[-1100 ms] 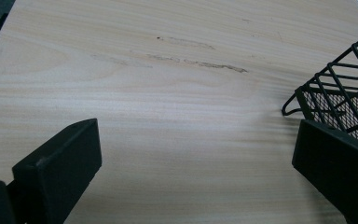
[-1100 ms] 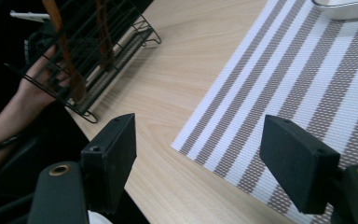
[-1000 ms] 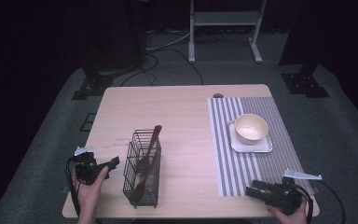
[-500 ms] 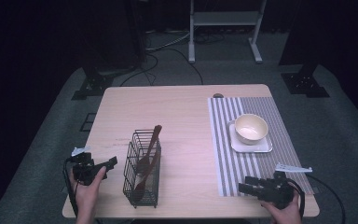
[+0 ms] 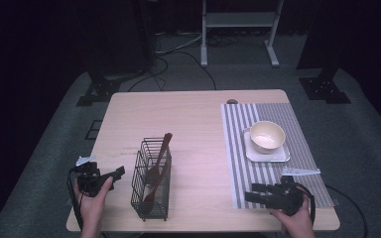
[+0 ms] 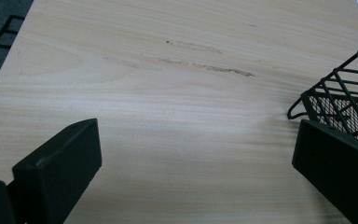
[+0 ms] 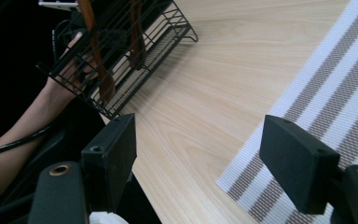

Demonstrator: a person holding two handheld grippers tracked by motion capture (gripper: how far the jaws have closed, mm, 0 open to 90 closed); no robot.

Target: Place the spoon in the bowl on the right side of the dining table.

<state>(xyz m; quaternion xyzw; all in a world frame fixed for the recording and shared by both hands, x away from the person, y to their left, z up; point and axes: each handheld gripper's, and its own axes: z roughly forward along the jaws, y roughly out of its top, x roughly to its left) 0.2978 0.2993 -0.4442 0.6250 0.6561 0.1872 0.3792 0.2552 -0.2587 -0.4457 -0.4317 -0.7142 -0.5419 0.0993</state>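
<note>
Bare table lies open between the wire basket and the striped mat.

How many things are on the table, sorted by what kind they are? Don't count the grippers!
Wire baskets: 1, the black wire basket
Wooden utensils: 2, the wooden utensils standing in the basket
Placemats: 1, the striped placemat
Plates: 1, the white square plate
Bowls: 1, the cream bowl on the plate
Total: 6
</note>
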